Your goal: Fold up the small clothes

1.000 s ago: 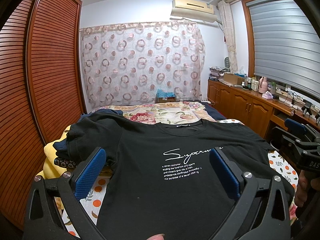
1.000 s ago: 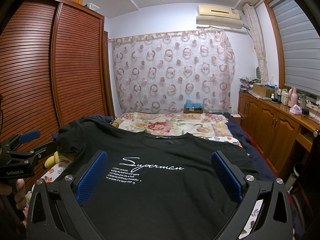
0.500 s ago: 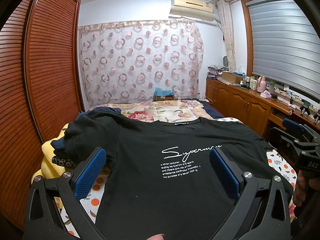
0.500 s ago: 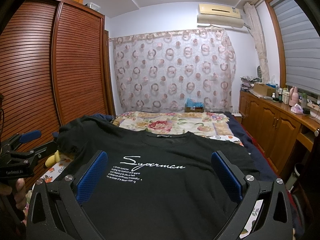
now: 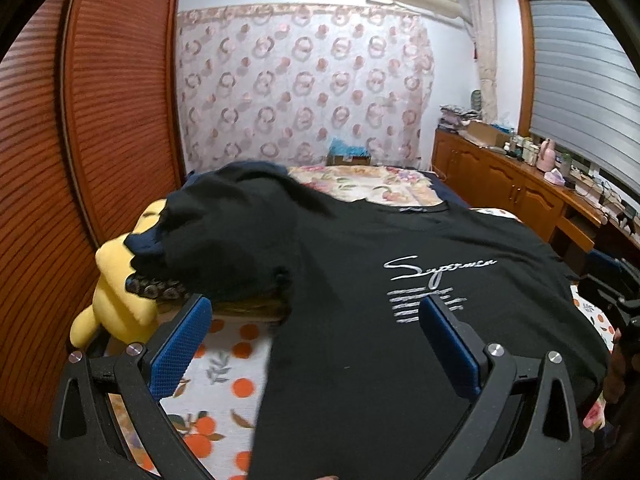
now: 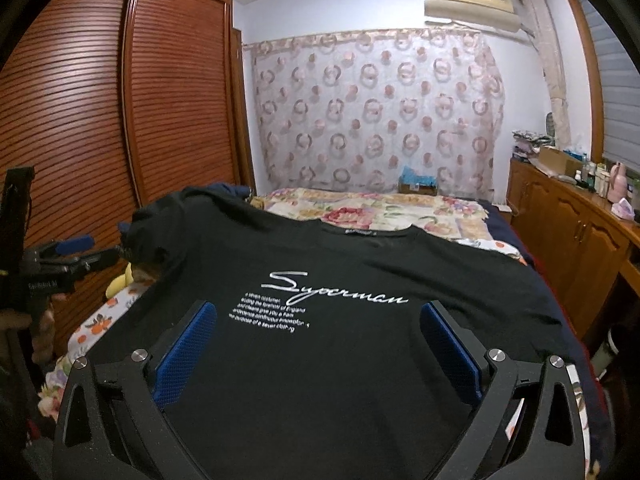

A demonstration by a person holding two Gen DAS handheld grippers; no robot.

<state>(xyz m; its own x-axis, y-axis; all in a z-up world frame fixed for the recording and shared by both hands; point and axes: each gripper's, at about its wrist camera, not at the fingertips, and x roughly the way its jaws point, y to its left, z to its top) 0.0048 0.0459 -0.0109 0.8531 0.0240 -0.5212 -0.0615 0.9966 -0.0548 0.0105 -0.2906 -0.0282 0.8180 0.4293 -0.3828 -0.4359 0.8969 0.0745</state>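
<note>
T-shirt (image 6: 340, 320), black with white script print, lies face-up on the bed (image 5: 224, 364), collar at 12 o'clock. Left hand-held gripper (image 5: 316, 344) hangs released over its left edge, sleeve at 10 o'clock. Right hand-held gripper (image 6: 316, 344) hangs released over the chest, print at 12 o'clock

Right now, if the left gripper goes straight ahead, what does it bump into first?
Probably the black T-shirt: the open left gripper points at its side and bunched sleeve, lying on the bed. Depth is hard to judge.
</note>
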